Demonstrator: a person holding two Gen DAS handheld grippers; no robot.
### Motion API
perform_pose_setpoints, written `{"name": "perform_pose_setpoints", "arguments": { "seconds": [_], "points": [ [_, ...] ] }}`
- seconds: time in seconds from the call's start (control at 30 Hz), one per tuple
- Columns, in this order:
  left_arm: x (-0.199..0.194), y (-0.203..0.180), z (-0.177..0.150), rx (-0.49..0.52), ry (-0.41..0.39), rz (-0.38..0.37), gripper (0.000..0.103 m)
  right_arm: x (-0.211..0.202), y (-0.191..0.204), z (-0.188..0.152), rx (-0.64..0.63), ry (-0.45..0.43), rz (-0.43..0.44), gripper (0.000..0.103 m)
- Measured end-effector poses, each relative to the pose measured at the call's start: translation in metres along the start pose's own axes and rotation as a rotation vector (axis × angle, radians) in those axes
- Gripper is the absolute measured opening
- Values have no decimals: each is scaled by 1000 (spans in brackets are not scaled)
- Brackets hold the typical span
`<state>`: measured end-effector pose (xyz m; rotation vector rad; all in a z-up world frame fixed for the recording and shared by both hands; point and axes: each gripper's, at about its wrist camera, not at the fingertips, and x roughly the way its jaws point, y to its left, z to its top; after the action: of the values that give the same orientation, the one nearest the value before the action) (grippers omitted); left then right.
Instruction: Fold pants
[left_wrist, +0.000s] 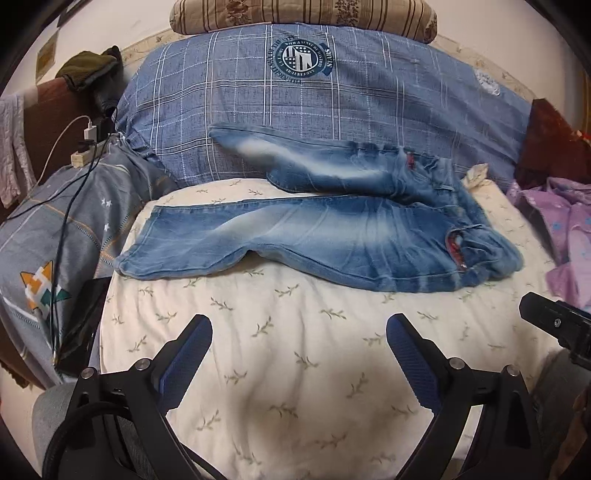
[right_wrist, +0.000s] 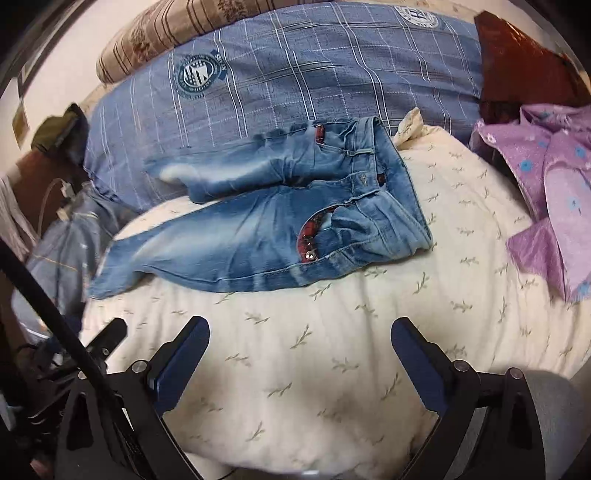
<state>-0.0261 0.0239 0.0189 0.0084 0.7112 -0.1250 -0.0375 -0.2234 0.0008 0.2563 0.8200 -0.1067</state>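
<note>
1. Jeans (left_wrist: 332, 229), unfolded, lie across the cream bedspread (left_wrist: 295, 369), ahead of both grippers and apart from them.
2. Left gripper (left_wrist: 299, 343): jaws spread wide, empty.
3. Right gripper (right_wrist: 300, 343): jaws likewise parted, empty; waistband ahead, slightly right.

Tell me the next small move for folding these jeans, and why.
Probably bring the left tool forward to the near leg's hem. Both tools hang open over the cream sheet, short of the jeans, whose legs lie spread apart, unfolded.
</note>
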Motion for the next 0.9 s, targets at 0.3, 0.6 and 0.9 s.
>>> {"name": "perform_pose_setpoints", "arguments": {
  "seconds": [0.3, 0.6, 0.9],
  "points": [
    [-25, 24, -1, -69, 17, -82, 95, -23, -7, -7, 25, 11, 3, 96],
    [-33, 24, -3, -139, -31, -98, 95, -42, -15, -4, 48, 9, -4, 96],
    [-34, 34, 18, -135, 88, -117, 90, -46, -33, 11, 105, 15, 36, 95]
  ]
}}
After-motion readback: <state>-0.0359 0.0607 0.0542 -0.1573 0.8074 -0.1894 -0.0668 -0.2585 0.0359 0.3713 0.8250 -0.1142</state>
